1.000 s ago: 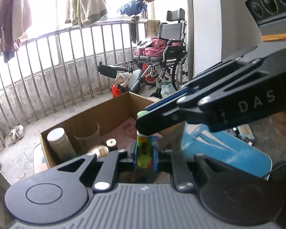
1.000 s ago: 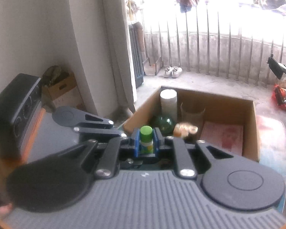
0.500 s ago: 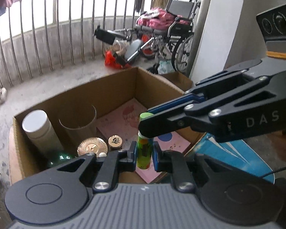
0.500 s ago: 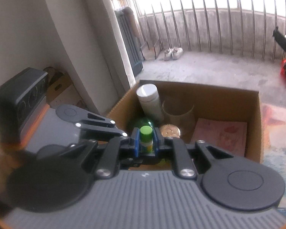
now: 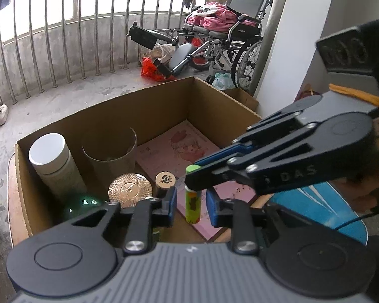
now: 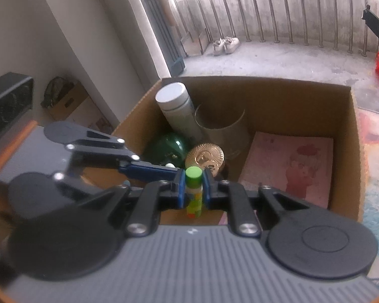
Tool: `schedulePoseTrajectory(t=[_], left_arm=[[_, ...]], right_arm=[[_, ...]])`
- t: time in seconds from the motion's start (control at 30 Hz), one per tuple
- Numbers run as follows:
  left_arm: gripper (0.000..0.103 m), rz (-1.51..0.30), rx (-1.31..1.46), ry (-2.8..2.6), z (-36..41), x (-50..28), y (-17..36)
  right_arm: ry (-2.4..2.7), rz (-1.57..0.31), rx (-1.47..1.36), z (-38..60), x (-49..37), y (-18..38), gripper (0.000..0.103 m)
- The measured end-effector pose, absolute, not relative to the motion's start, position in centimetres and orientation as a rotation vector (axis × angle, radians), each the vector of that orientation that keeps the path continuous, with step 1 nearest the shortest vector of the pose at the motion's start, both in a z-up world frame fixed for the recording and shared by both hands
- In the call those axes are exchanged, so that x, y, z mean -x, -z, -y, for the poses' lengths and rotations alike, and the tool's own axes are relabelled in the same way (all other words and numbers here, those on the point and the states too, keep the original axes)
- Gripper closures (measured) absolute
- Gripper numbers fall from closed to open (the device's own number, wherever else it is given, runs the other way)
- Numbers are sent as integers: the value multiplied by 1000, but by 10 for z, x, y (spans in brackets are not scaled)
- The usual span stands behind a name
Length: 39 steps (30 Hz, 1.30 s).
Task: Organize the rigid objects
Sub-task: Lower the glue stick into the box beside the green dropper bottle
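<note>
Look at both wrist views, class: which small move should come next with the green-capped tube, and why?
Probably the right gripper should lower the green-capped tube into the cardboard box and release it. Its pads clamp the tube upright over the box floor, while the left gripper is opening, its pads already clear of the tube, so only the right one holds it.

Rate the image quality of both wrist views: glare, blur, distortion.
Left wrist view: sharp on the cardboard box, fisheye bends the railing, daylight washes out above it. Right wrist view: softer overall, window glare at the top, left edge blurred, green-capped tube still readable.
</note>
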<state>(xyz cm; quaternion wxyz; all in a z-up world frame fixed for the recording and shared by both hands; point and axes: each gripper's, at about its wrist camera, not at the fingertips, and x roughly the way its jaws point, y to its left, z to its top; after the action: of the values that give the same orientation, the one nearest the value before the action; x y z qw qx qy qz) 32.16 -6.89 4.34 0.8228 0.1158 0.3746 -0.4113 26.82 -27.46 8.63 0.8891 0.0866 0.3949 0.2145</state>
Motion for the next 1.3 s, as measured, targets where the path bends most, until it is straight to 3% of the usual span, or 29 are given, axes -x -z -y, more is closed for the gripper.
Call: schedulePoseTrajectory(t=[1.3], left_arm=[[80, -817, -226, 890, 56, -326, -36]], right_arm=[[-432, -1020, -6, 245, -309, -44, 88]])
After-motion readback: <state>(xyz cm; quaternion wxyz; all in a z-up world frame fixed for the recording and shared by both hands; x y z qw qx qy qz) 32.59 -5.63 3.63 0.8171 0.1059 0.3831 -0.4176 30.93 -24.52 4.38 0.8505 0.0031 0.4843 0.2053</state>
